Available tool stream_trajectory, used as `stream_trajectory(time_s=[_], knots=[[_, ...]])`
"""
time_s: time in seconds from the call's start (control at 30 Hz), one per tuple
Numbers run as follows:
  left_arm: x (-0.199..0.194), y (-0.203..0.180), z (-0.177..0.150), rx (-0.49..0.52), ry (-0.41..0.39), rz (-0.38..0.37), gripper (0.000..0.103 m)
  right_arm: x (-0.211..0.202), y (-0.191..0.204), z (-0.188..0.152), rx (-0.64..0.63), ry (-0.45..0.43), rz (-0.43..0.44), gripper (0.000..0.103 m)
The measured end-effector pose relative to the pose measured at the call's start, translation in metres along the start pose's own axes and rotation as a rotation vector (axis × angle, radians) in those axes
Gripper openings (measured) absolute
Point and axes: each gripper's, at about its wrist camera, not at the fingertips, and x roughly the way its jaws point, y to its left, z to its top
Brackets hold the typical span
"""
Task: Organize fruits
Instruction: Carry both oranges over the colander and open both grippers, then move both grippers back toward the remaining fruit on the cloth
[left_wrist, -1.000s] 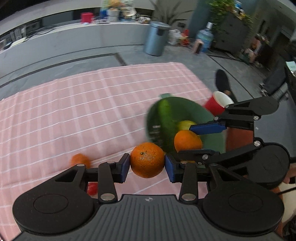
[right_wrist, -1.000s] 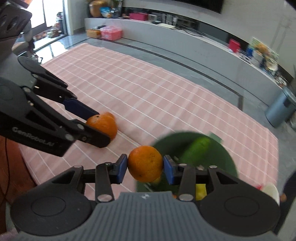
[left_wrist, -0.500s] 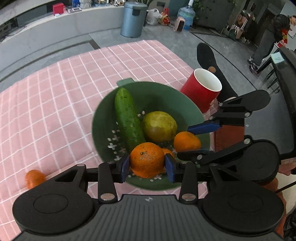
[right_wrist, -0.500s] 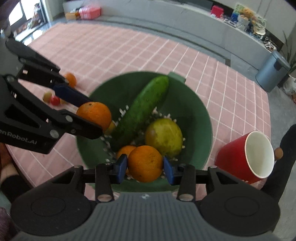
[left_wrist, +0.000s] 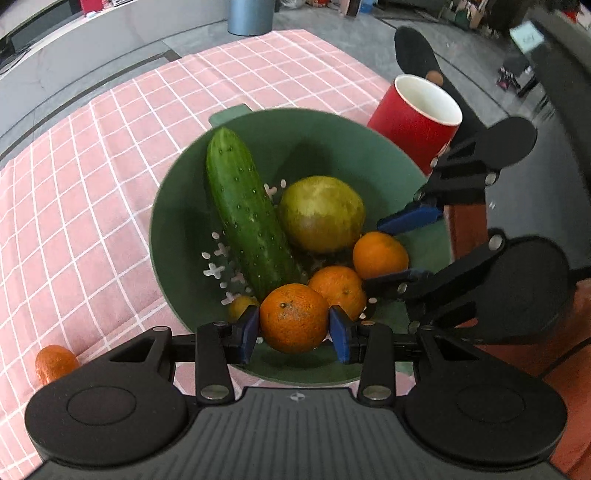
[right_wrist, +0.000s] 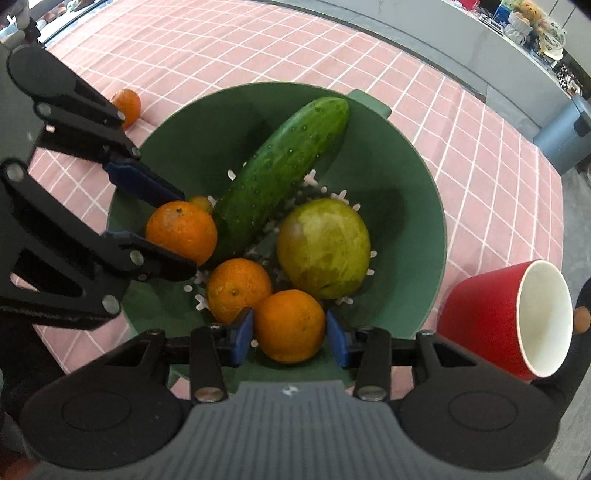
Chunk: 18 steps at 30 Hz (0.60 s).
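A green colander bowl (left_wrist: 177, 229) holds a cucumber (left_wrist: 243, 210), a large yellow-green fruit (left_wrist: 321, 212), a loose orange (left_wrist: 336, 290) and a small yellow fruit (left_wrist: 240, 306). My left gripper (left_wrist: 293, 328) is shut on an orange (left_wrist: 293, 317), low over the bowl's near side. My right gripper (right_wrist: 290, 334) is shut on another orange (right_wrist: 290, 325), just above the bowl's floor beside the loose orange (right_wrist: 238, 290). Each gripper with its orange shows in the other's view, inside the bowl (right_wrist: 406, 177). One more orange (right_wrist: 127, 105) lies on the cloth outside the bowl.
A red cup (right_wrist: 491, 317) with a white inside stands right beside the bowl near the table's edge. The pink checked cloth (left_wrist: 92, 184) covers the table. A grey bin (left_wrist: 251, 16) and a counter stand beyond on the floor.
Both grippers have come down from above the cloth into the bowl, tipping to point more steeply down. Each keeps its orange between its pads.
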Motion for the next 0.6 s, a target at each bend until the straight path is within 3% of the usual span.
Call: stream_trajectory(time_s=[0.23, 0.47, 0.6], knots=[[0.001, -0.004, 0.000, 0.031, 0.004, 0.012, 0.047, 0.001, 0.001, 0.001, -0.006, -0.003, -0.006, 0.042], [-0.012, -0.001, -0.006, 0.018, -0.041, 0.001, 0.056, -0.013, 0.012, 0.005, -0.026, -0.026, -0.056, 0.059], [-0.032, 0.000, -0.011, 0.010, -0.090, -0.007, 0.056, -0.026, 0.020, 0.006, -0.039, -0.052, -0.085, 0.060]])
